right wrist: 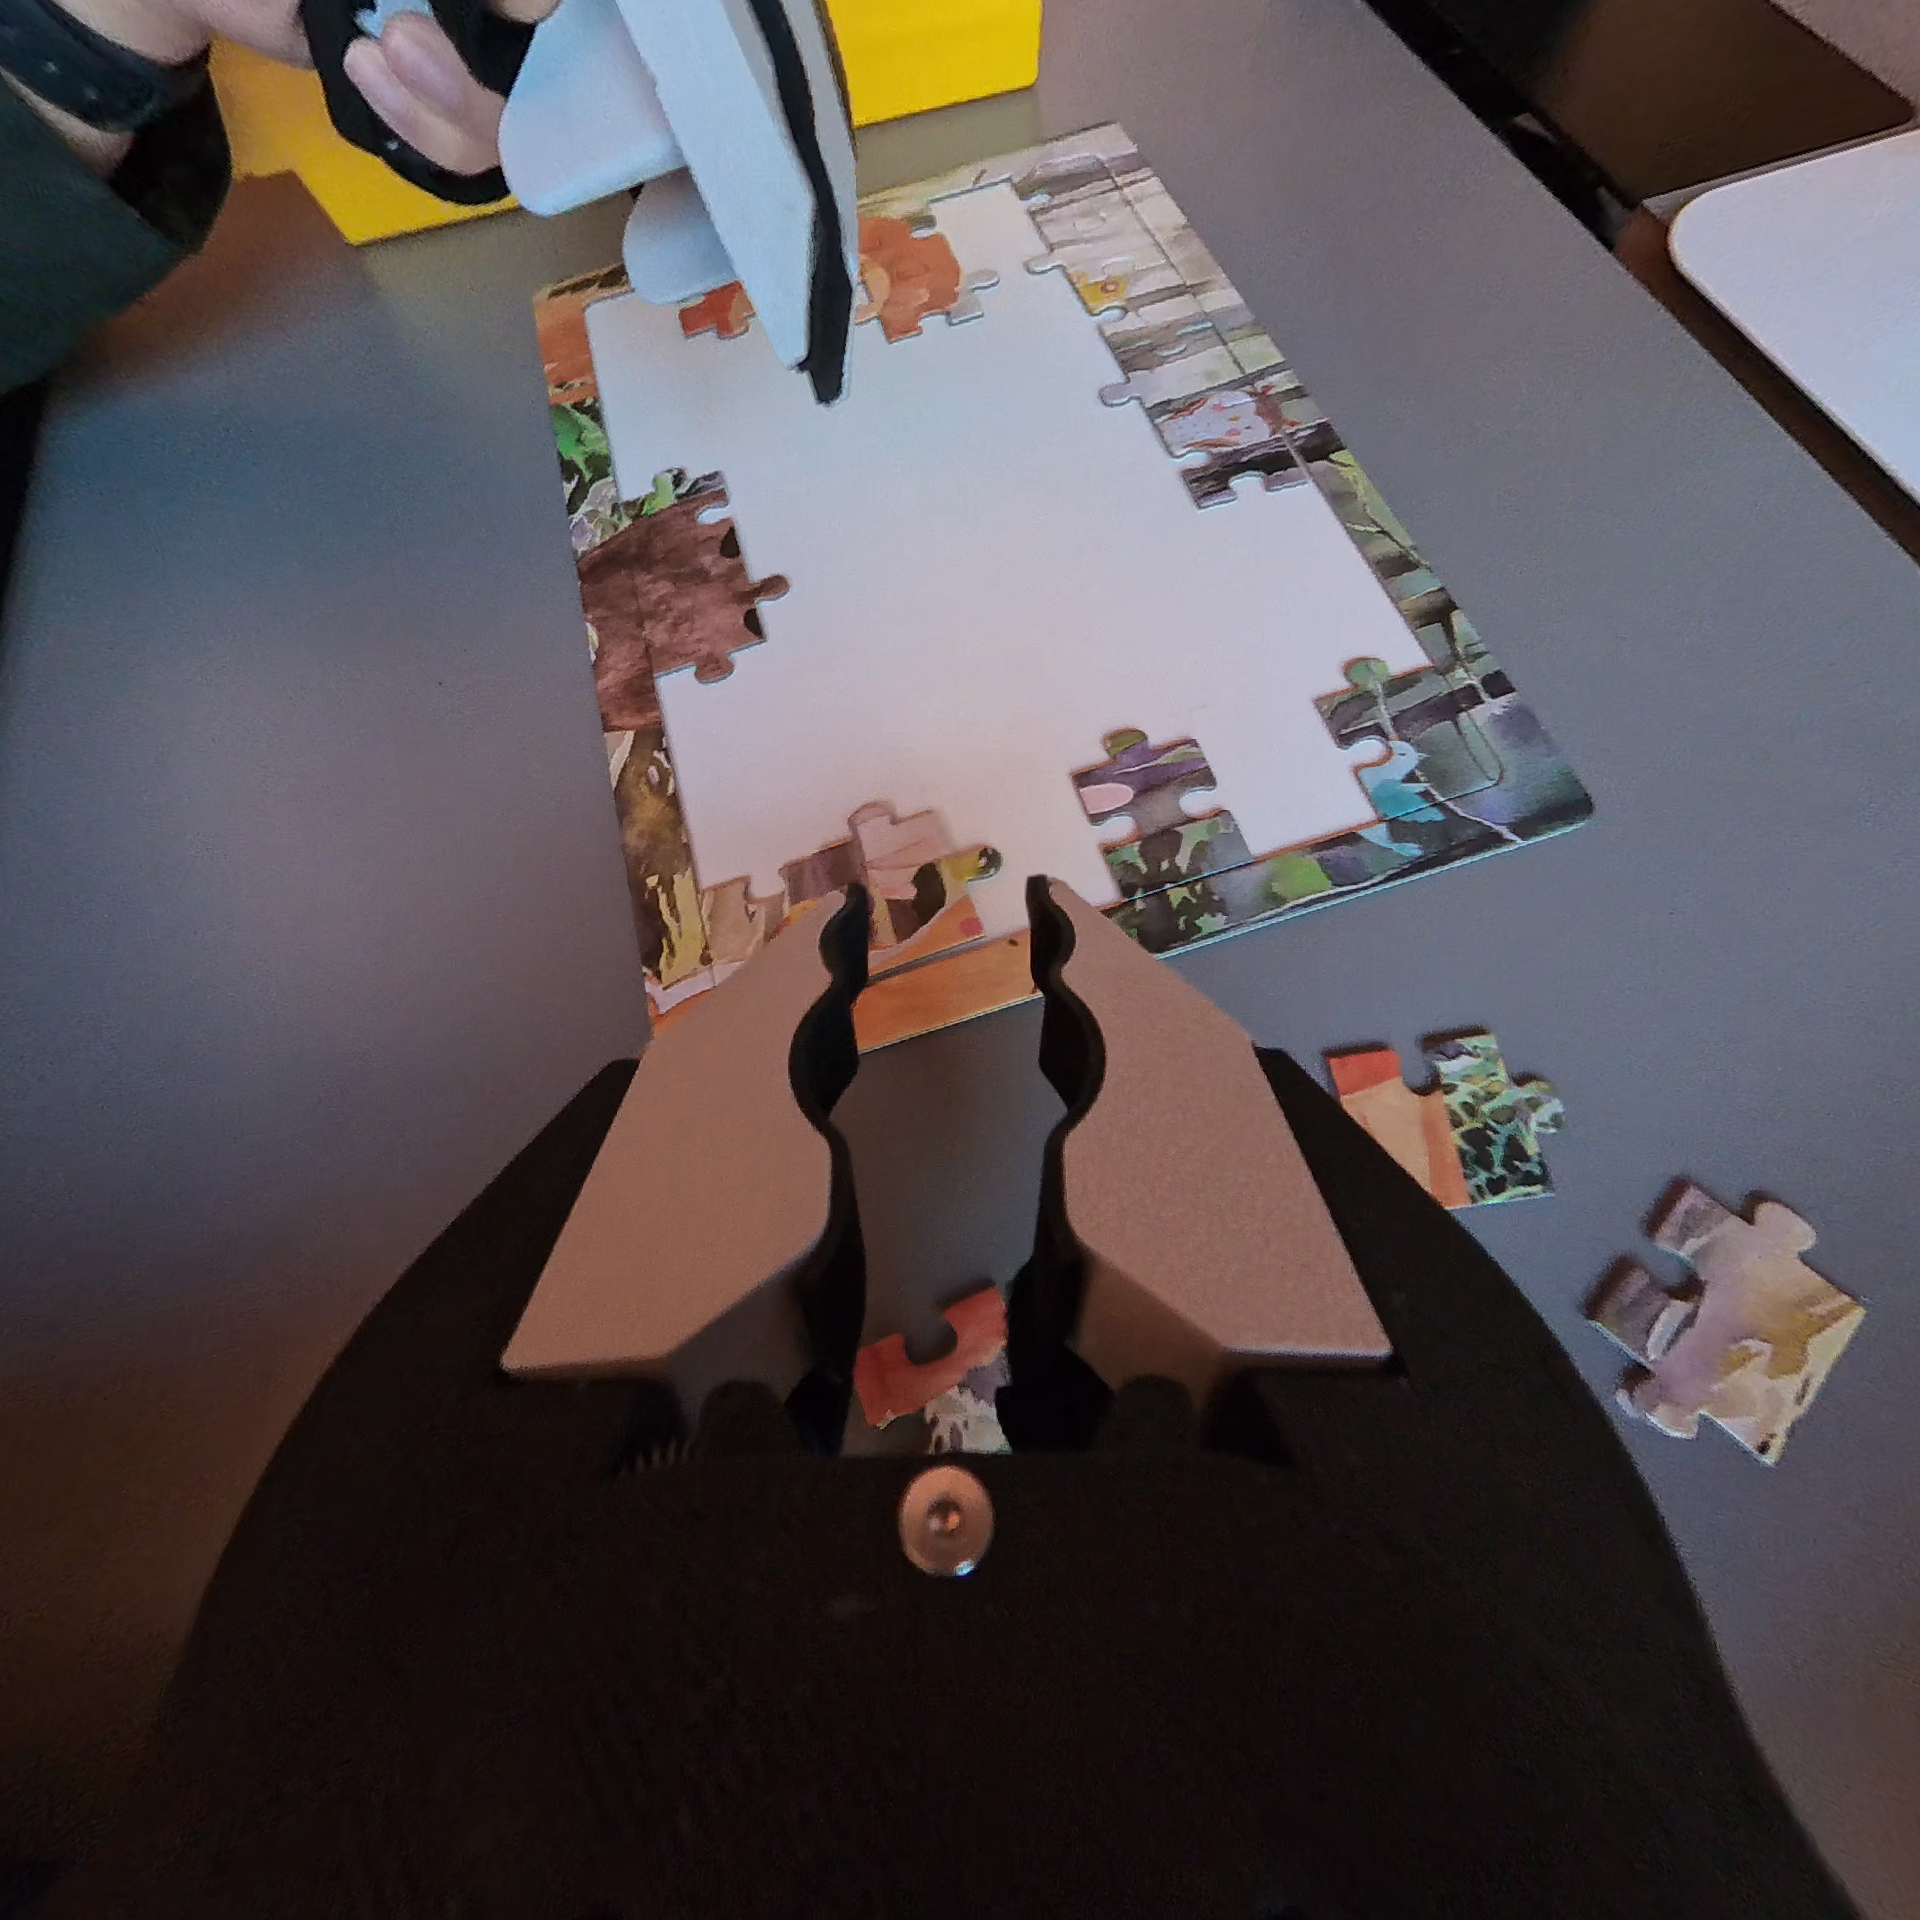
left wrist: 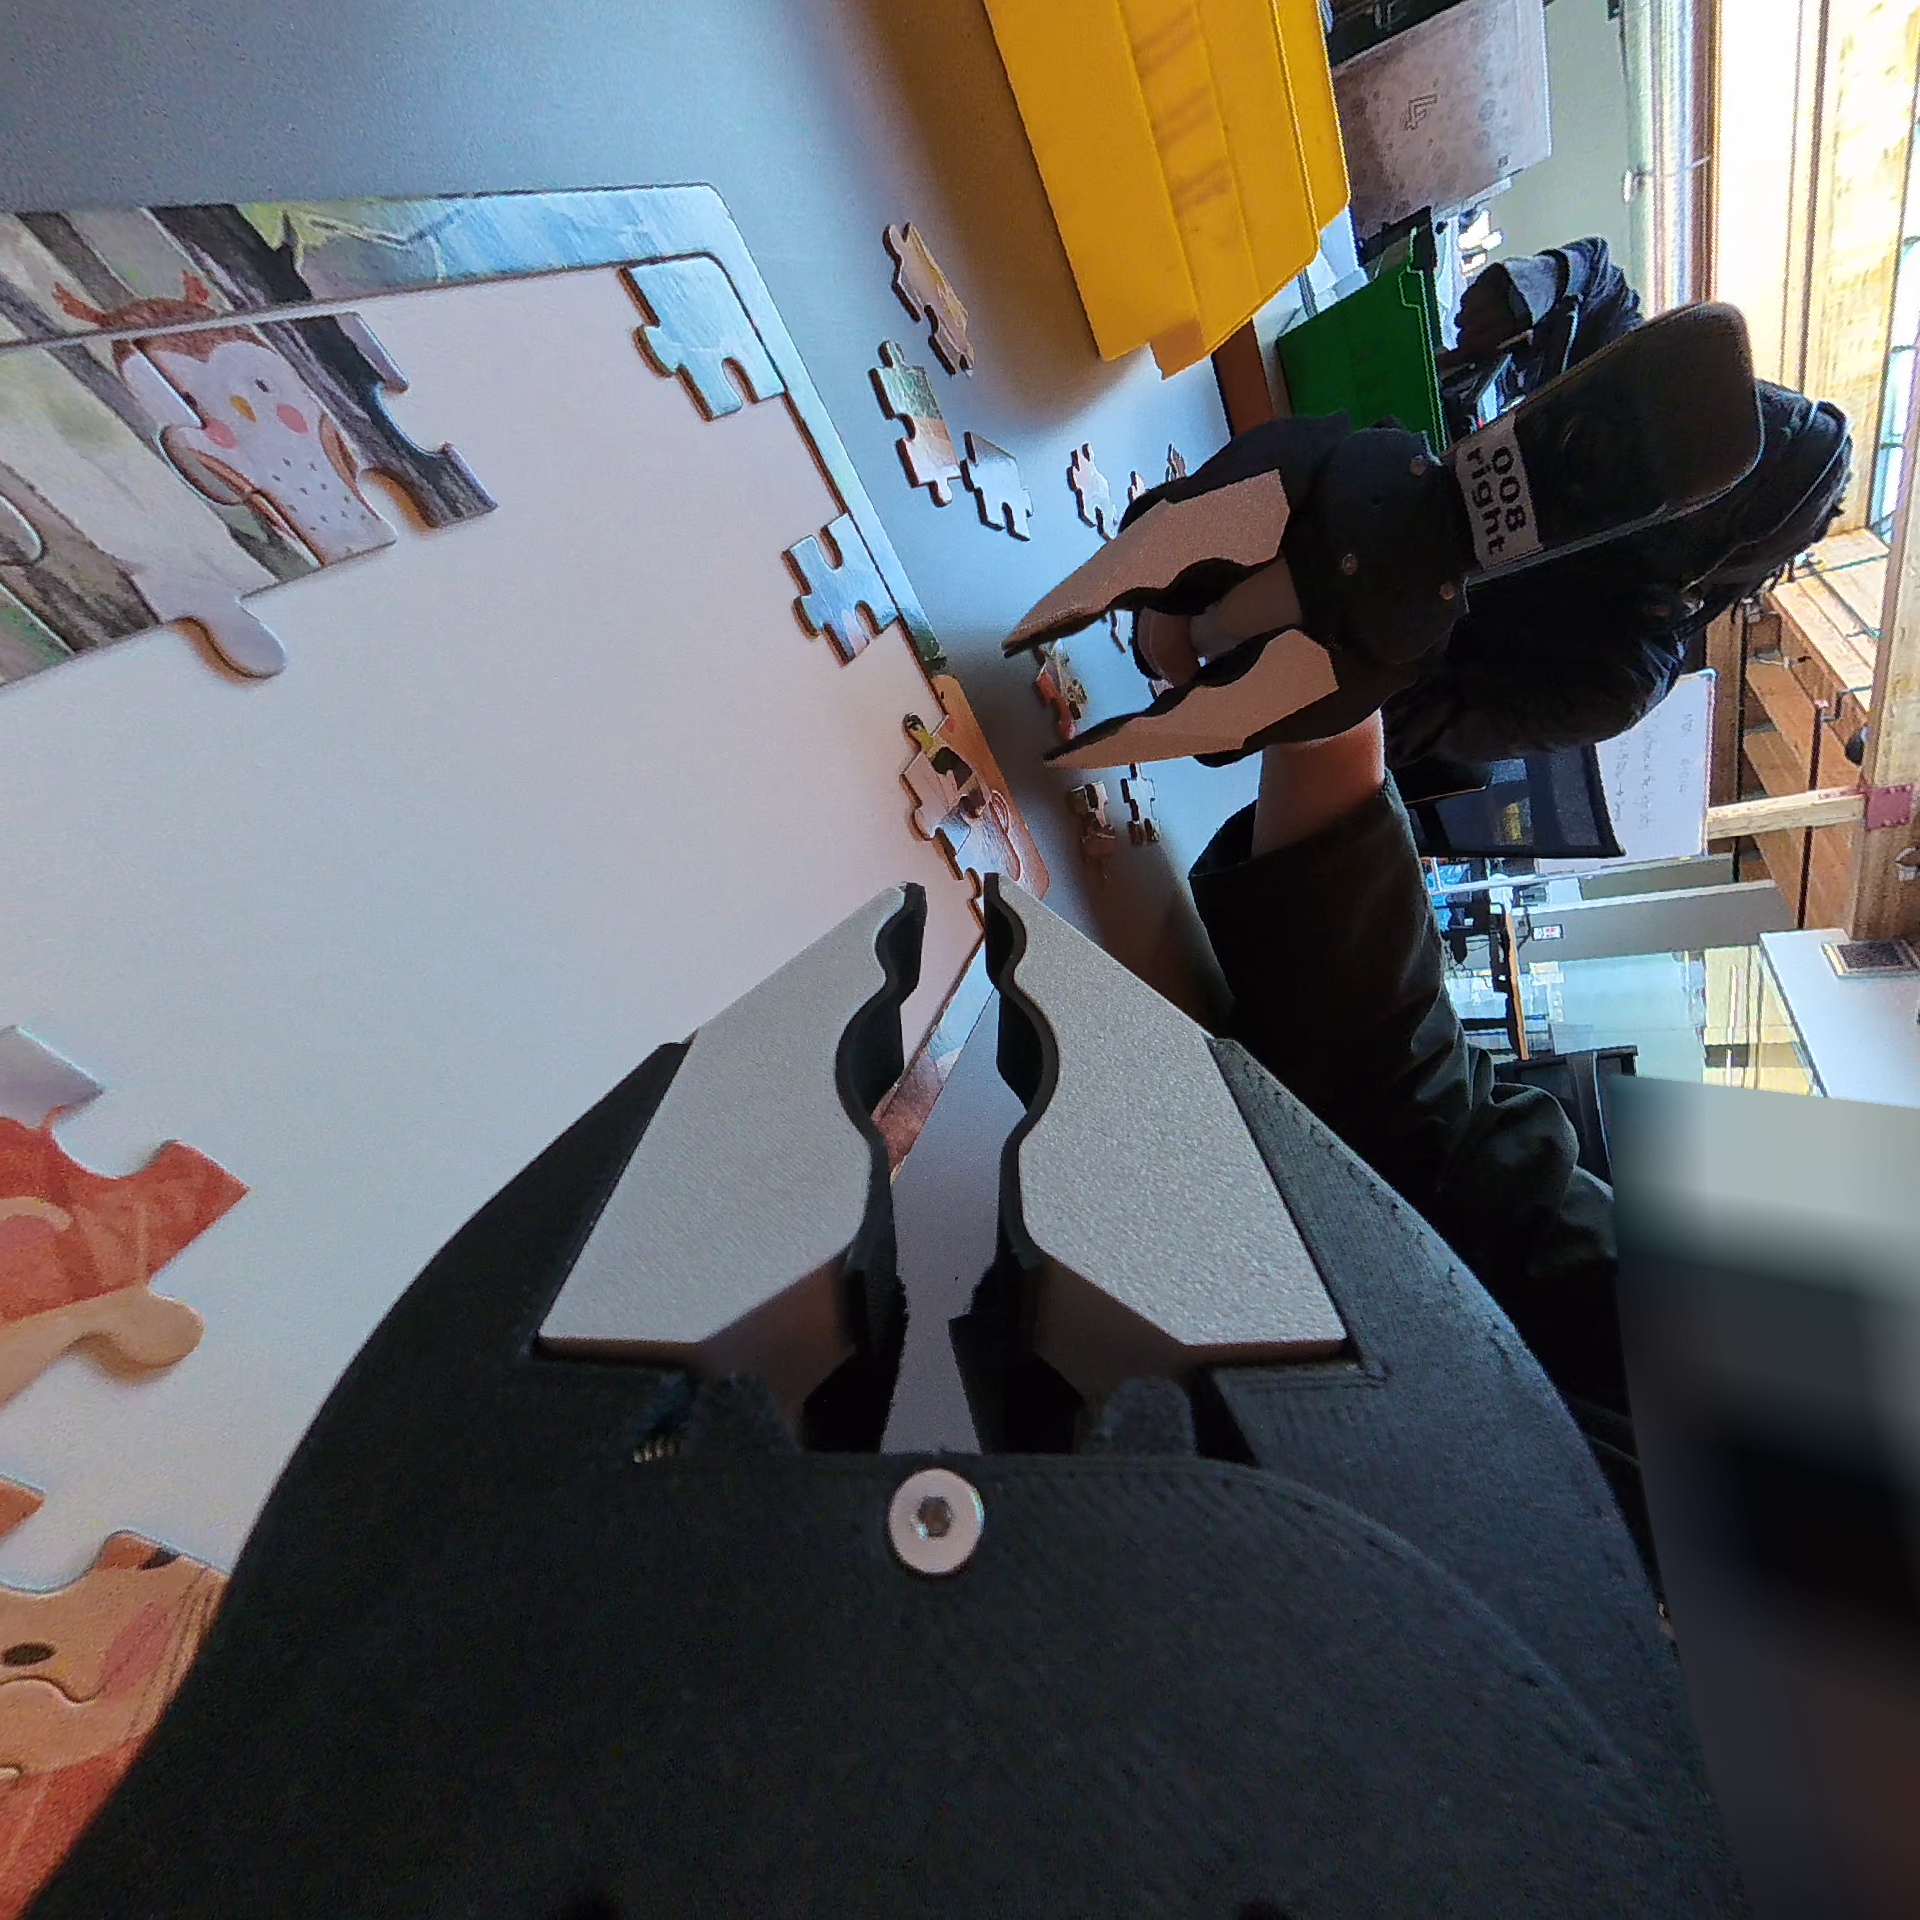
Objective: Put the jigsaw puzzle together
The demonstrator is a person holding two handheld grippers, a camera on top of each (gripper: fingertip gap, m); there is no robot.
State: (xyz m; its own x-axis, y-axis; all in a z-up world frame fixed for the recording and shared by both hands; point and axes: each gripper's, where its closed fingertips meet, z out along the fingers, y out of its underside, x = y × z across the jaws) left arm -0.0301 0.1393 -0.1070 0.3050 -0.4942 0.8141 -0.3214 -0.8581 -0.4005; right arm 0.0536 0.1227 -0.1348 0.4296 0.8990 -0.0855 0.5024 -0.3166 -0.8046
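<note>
Pieces lie at my 4 o'clock; another sits half-hidden beneath the right gripper, fingers apart, empty. Left gripper: narrowly apart, empty.

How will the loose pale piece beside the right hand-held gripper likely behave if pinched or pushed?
The pale piece lies flat with little edge exposed on the table, so pinching looks awkward. It seems thin, probably light, so a push would likely slide it. Its visible layered edge suggests stiff board, unlikely to flop.

L gripper nearly closed, R gripper parted, both empty.
</note>
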